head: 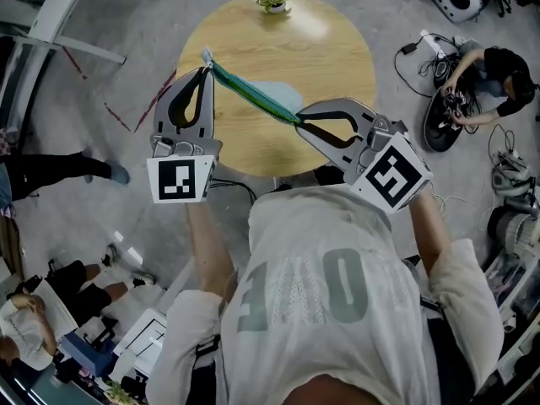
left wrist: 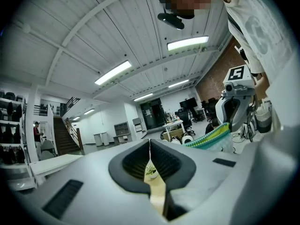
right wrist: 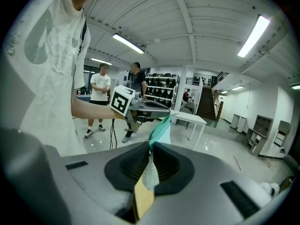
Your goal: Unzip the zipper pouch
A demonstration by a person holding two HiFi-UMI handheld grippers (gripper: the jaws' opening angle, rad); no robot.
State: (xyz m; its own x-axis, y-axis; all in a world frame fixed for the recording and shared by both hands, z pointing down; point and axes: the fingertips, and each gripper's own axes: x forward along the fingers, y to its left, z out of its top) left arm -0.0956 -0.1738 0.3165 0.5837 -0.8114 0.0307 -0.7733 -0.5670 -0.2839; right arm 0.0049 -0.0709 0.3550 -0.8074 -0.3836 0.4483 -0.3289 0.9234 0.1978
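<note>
A teal zipper pouch (head: 253,91) hangs stretched in the air over the round wooden table (head: 337,49), pulled taut between my two grippers. My left gripper (head: 206,70) is shut on its far left end, where a small pale tab sticks out past the tips. In the left gripper view the jaws (left wrist: 150,144) meet, and the pouch (left wrist: 211,137) runs off right toward the right gripper (left wrist: 236,107). My right gripper (head: 299,121) is shut on the pouch's near end. In the right gripper view pale fabric (right wrist: 150,175) sits between the jaws (right wrist: 151,148); whether the zipper pull is pinched is hidden.
A small potted plant (head: 274,0) stands at the table's far edge. A person (head: 485,83) crouches on the floor at the right among cables and gear. Other people sit at the lower left (head: 34,319), and two stand in the right gripper view (right wrist: 101,97).
</note>
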